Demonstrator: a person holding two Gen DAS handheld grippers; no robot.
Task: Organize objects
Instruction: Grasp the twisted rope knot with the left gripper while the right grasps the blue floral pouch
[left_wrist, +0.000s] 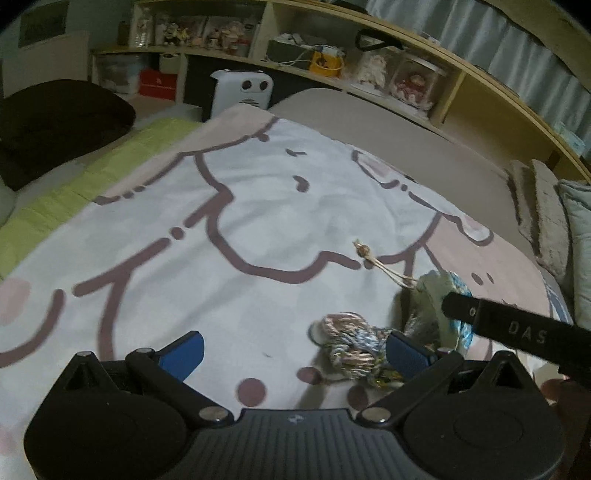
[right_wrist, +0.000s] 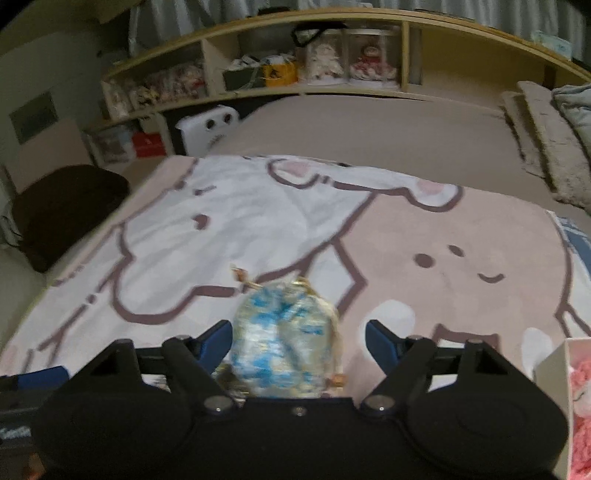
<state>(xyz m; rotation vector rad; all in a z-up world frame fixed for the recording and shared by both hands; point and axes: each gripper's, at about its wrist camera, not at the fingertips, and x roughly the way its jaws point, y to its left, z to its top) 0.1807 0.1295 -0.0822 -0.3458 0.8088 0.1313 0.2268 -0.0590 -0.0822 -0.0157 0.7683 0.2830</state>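
A white and pinkish-beige blanket printed with brown-outlined cartoon animals covers the near bed. On its far left lies a lime-green quilted cloth, with a dark brown cushion beyond. A white boxy heater stands at the far end. Light wooden shelves behind hold dolls in clear cases. Grey fluffy pillows lie far right.

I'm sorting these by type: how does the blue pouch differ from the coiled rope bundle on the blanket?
The pouch is a bag of blue and white patterned fabric; the rope bundle is twisted cord in pink, grey and white. The pouch trails a tan drawstring across the blanket; no loose end shows on the bundle. The pouch sits between the open right gripper's fingers, the bundle by the left gripper's right finger. Both lie on the blanket.
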